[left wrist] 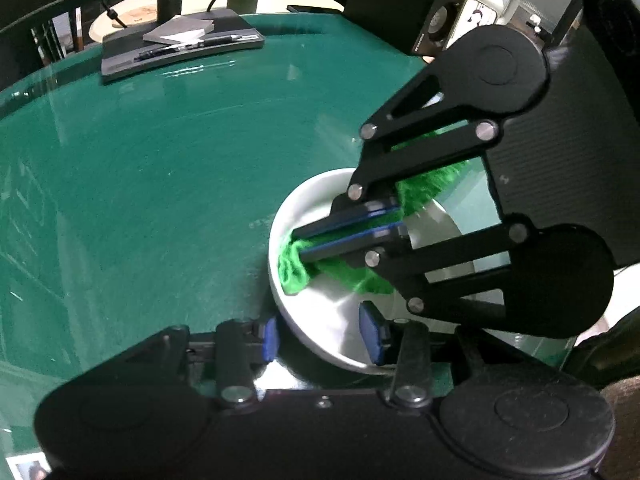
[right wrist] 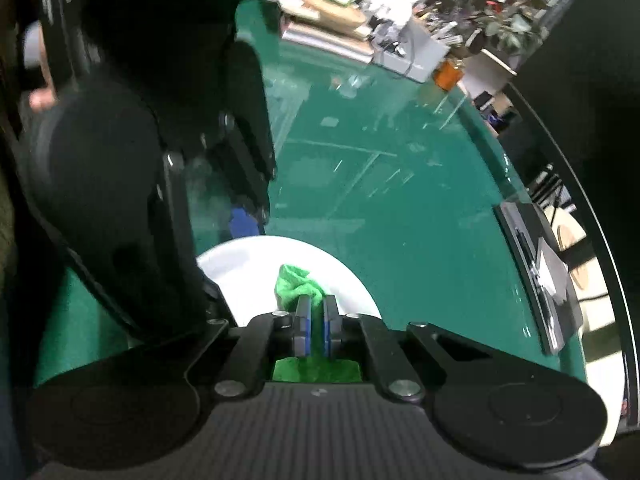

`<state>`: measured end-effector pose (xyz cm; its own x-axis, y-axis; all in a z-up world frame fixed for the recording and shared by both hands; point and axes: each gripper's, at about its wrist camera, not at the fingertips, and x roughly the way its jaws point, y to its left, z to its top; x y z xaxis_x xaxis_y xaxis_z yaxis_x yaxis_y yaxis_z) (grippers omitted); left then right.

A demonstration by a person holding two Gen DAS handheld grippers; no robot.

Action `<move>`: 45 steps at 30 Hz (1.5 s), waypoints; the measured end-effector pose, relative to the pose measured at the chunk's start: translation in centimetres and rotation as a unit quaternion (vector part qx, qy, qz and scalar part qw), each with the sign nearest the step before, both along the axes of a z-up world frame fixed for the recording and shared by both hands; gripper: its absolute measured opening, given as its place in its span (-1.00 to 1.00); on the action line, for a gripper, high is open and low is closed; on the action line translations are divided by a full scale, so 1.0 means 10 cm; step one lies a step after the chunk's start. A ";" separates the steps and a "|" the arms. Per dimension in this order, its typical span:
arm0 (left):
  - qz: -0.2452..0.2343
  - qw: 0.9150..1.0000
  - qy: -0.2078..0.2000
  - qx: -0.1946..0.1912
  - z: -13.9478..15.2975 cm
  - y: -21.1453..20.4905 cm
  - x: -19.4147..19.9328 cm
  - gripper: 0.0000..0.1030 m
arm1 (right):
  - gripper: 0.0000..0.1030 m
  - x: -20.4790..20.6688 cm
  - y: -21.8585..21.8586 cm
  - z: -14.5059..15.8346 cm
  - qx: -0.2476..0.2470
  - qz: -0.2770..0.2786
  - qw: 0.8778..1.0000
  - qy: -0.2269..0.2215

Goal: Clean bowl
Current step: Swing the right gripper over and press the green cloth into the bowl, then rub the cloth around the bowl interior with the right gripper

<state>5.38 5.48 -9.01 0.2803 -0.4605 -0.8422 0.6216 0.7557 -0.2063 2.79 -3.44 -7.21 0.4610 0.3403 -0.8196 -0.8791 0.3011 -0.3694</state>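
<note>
A white bowl [left wrist: 288, 216] sits on the green table. My left gripper [left wrist: 324, 338] straddles the bowl's near rim, one blue pad outside the wall and one inside; the pads look pressed to the wall. My right gripper [left wrist: 298, 244] reaches in from the right, shut on a green cloth [left wrist: 294, 266] and pressing it against the bowl's inner left wall. In the right wrist view the right gripper [right wrist: 316, 308] holds the green cloth [right wrist: 298, 280] over the white bowl [right wrist: 248, 256], with the left gripper's body at the left.
A dark monitor base [left wrist: 180, 50] with a notepad and pens stands at the table's far side; it also shows at the right in the right wrist view [right wrist: 532, 276]. Boxes and clutter [right wrist: 360, 28] line the far table edge. A speaker-like device [left wrist: 452, 12] stands at back right.
</note>
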 end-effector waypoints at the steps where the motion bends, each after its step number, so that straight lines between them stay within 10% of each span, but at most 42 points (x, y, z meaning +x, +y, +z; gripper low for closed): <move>1: 0.000 1.000 0.000 0.000 0.00 0.00 0.00 -0.24 | -0.91 -0.01 0.01 -0.01 -0.009 0.013 1.000 -0.006; 20: -0.010 1.000 -0.005 0.007 0.00 -0.02 -0.01 -0.24 | -0.89 -0.04 0.14 -0.02 -0.132 0.085 0.988 0.004; 29: -0.008 1.000 -0.007 0.011 0.00 -0.03 0.00 -0.25 | -0.85 0.21 0.11 0.08 -0.107 0.034 0.983 0.148; 37: -0.007 1.000 -0.006 0.014 0.00 -0.04 0.02 -0.25 | -0.84 0.03 0.22 -0.01 -0.189 0.112 0.974 0.045; 45: 0.013 1.000 -0.011 0.016 0.00 -0.01 0.05 -0.24 | -0.77 0.25 0.19 0.07 -0.151 0.075 0.966 0.198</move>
